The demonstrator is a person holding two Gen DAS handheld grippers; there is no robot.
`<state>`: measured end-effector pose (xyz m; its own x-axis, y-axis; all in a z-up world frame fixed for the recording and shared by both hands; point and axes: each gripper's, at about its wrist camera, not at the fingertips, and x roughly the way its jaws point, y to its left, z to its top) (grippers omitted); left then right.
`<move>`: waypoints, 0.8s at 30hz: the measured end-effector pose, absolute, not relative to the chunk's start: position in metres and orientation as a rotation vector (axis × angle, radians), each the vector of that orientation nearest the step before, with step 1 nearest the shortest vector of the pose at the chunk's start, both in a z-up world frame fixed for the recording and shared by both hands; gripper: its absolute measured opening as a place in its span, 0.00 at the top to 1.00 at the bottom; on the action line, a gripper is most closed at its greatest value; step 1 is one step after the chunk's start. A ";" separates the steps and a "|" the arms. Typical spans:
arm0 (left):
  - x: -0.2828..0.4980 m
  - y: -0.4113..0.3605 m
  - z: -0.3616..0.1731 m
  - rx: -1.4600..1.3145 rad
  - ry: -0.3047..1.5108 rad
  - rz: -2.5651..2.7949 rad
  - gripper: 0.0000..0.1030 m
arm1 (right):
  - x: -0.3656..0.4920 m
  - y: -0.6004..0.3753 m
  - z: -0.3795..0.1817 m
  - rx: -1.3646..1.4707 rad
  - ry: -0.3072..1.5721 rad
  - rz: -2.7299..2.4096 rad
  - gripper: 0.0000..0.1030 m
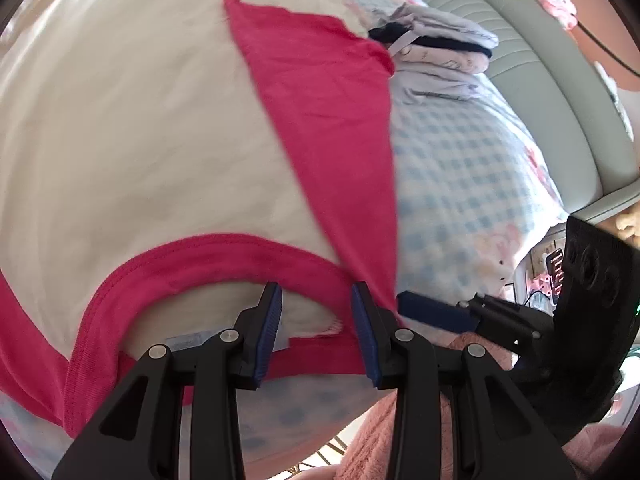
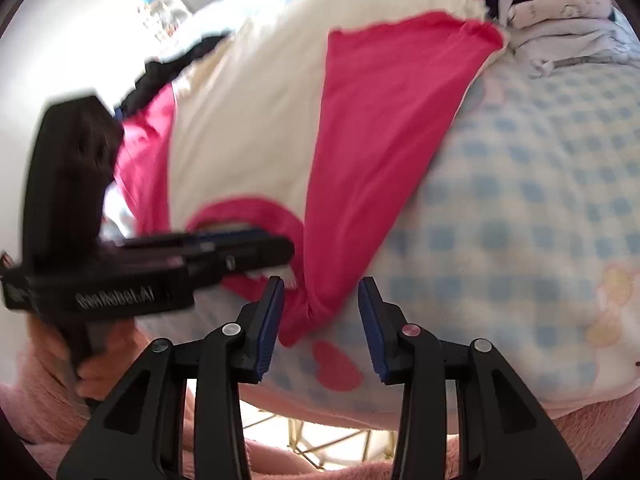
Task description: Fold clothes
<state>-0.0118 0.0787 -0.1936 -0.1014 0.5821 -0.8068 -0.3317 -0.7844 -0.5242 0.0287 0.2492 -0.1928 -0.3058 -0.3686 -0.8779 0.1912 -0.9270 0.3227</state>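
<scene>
Left wrist: cream shirt (image 1: pixel 132 128), ribbed pink collar (image 1: pixel 224 256).

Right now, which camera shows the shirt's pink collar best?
The left wrist view: the collar curves whole just beyond the left gripper. In the right wrist view, that gripper hides most of it, leaving only an arc.

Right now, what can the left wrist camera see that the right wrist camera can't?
Only the left wrist view shows the padded green headboard and the shirt's whole pink collar.

Only the right wrist view shows the red heart printed on the blanket, a dark garment beyond the shirt, and the hand holding the left gripper.

Both show the cream shirt, its folded pink sleeve, the checked blanket and the folded pile.
</scene>
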 end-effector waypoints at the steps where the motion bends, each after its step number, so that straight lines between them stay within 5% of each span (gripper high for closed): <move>1: -0.012 0.078 -0.196 -1.578 -0.279 1.938 0.63 | 0.030 0.248 -0.199 1.633 -0.198 -2.281 0.62; 13: -0.016 0.079 -0.177 -1.491 -0.313 1.960 0.63 | 0.036 0.290 -0.162 1.518 -0.365 -2.299 0.61; 24: -0.103 0.146 -0.156 -1.437 -0.191 2.001 0.63 | -0.095 0.376 -0.117 1.431 -0.367 -2.655 0.61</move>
<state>-0.1034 0.1459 -0.1564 -0.1804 0.5835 -0.7918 -0.4232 -0.7727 -0.4731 -0.0954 0.3764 -0.1169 -0.5523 -0.2038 -0.8084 -0.0231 -0.9655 0.2592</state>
